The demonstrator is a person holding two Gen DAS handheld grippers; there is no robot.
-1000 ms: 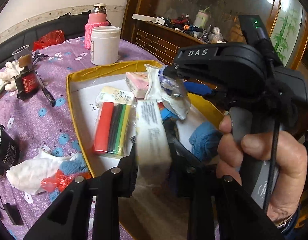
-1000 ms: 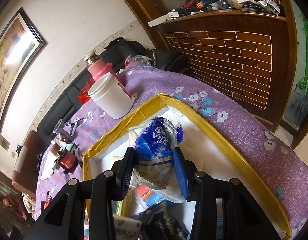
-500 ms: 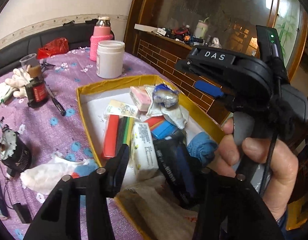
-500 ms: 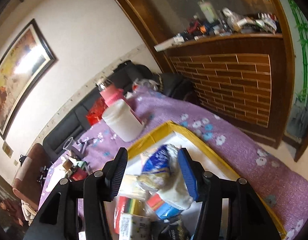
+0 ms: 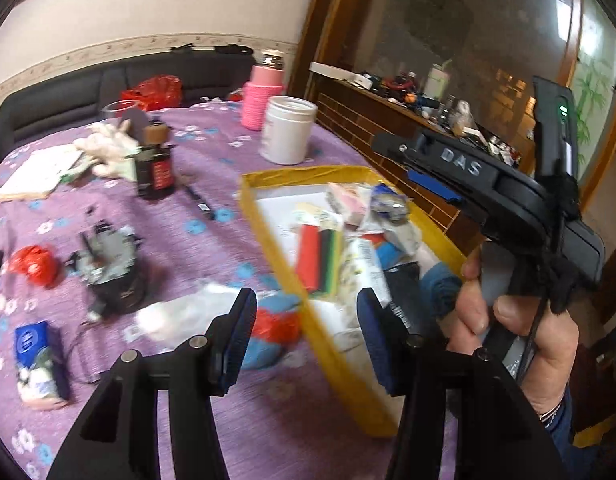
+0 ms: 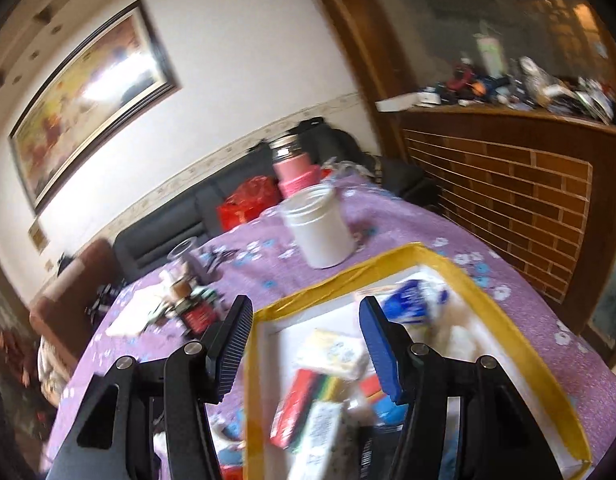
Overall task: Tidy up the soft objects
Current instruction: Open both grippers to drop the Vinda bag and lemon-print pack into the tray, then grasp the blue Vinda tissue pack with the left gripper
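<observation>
A yellow-rimmed box (image 5: 268,224) on the purple table holds soft items: a blue tissue pack (image 5: 386,202), a white tissue pack (image 5: 364,264), a striped colour pack (image 5: 318,256) and a blue cloth (image 5: 440,284). The box also shows in the right wrist view (image 6: 464,280) with the blue tissue pack (image 6: 412,304). My left gripper (image 5: 304,332) is open and empty above the box's left rim. Below it lies a bundle of blue, red and white cloth (image 5: 268,320). My right gripper (image 6: 306,344) is open and empty, raised over the box. It also shows in the left wrist view (image 5: 432,186).
On the table stand a white jar (image 5: 288,134), a pink bottle (image 5: 264,98), a dark bottle (image 5: 156,168), a black device (image 5: 112,268), a pen (image 5: 200,204), white gloves (image 5: 104,148) and another blue tissue pack (image 5: 36,356). A wooden counter (image 6: 508,184) is at the right.
Both grippers have opened and dropped their tissue packs into the box. The left gripper has swung left toward the table. The right gripper has lifted away.
</observation>
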